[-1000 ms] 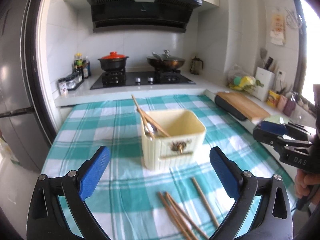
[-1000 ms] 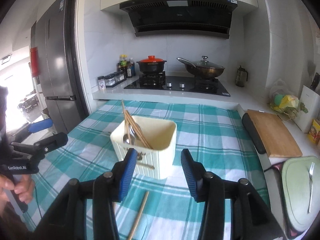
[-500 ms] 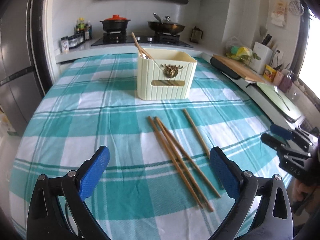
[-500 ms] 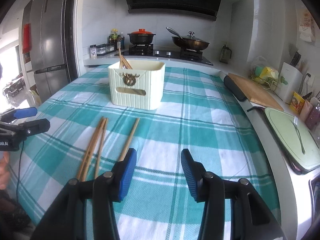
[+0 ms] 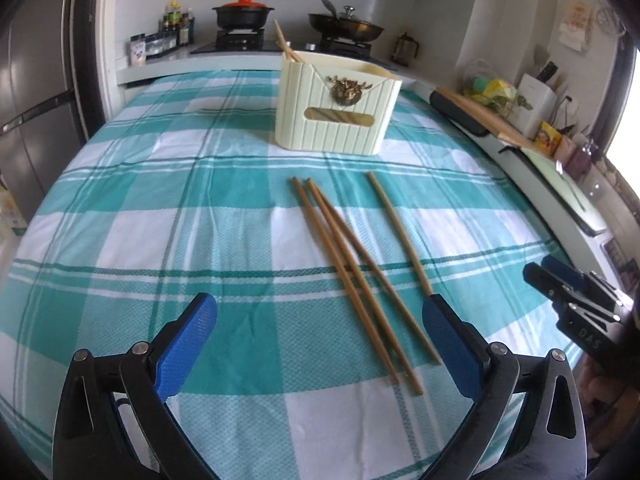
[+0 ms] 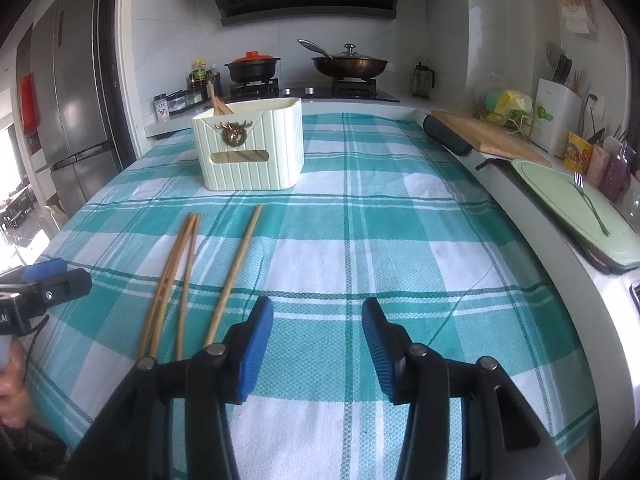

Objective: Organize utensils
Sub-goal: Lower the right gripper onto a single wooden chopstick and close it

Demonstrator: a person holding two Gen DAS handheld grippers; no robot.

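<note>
Four loose chopsticks lie on the checked cloth that covers the tabletop, in front of the cream utensil holder, well apart from it; three of them fan out and cross near their near ends, while the fourth lies alone just to their right in the left wrist view. The holder stands upright toward the far side of the cloth and already carries a few chopsticks leaning out of its left corner.

The left gripper hangs above the near ends of the sticks with its jaws spread wide and nothing between the pads; the right gripper stands to the right of the single stick, jaws apart at a middling width and likewise empty.

The sticks look like thin bamboo or wood: very light, stiff, not fragile, but narrow, round and smooth, so likely to roll or to pivot in the pads; lying flat on soft cloth, they leave little room under them for a jaw tip. The lone stick looks the easiest take, since nothing crosses it; a pinch across its width near the middle should keep it from tipping, whereas a hold near one end would let the long free end swing; the crossed three are better taken one at a time.
</note>
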